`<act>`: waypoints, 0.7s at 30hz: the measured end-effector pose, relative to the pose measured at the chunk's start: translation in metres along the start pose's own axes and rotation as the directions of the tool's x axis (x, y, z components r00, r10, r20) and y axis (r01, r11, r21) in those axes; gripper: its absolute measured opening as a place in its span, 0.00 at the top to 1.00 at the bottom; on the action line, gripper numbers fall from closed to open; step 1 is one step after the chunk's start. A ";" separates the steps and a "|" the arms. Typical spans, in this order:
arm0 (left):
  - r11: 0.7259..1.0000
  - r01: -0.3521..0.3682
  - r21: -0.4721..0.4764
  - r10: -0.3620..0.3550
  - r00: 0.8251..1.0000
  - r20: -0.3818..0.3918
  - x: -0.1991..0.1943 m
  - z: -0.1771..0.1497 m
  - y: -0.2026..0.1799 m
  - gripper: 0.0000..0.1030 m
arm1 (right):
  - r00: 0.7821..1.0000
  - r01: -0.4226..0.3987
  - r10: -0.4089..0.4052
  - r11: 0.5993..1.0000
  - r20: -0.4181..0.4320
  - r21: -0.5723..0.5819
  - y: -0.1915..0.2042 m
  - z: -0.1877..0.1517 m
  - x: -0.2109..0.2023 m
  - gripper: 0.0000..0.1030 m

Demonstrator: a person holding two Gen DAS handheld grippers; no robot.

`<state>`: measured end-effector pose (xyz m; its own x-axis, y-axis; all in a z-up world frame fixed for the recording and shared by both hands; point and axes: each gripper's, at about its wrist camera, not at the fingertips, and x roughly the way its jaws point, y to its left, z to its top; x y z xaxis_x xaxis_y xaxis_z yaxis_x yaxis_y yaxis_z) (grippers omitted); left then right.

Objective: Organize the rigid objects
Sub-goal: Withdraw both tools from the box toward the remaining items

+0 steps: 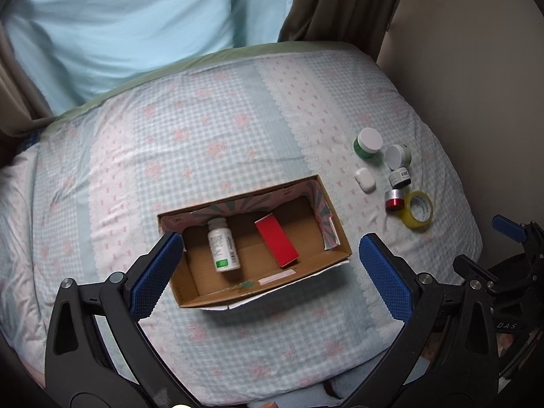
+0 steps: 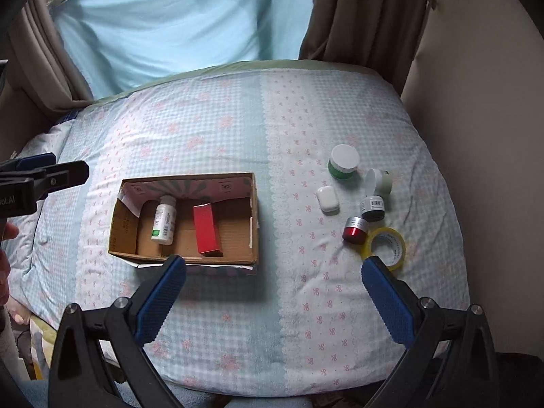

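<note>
Box (image 2: 253, 204) holds bottle (image 2: 164, 219) & red carton (image 2: 206, 233); six items wait right.
Both grippers (image 1: 268, 261) (image 2: 273, 278) gape, empty. Jars (image 2: 343, 162) prob. light, stiff, slick: pinch across sides, w/ tape (image 2: 387, 247) by rim.

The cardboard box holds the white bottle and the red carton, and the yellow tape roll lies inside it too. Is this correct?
Not quite. The yellow tape roll lies on the bedspread, outside the cardboard box, as the right wrist view shows. The white bottle and red carton are inside.

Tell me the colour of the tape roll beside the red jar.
Translucent yellow tape roll; it shows best in the right wrist view.
</note>
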<state>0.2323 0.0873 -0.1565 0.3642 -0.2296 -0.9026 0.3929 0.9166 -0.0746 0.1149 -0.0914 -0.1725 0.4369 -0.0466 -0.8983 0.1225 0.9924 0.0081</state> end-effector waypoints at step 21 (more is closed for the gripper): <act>0.961 0.055 0.273 -0.010 0.986 -0.164 0.169 0.113 -0.193 0.00 | 0.999 0.035 -0.029 0.958 -0.027 0.283 -0.188 0.024 0.083 0.00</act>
<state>0.3134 -0.1649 -0.2471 0.2165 -0.1822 -0.9591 0.6277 0.7784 -0.0062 0.1494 -0.2842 -0.2378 0.4091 -0.0720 -0.9096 0.3851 0.9174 0.1006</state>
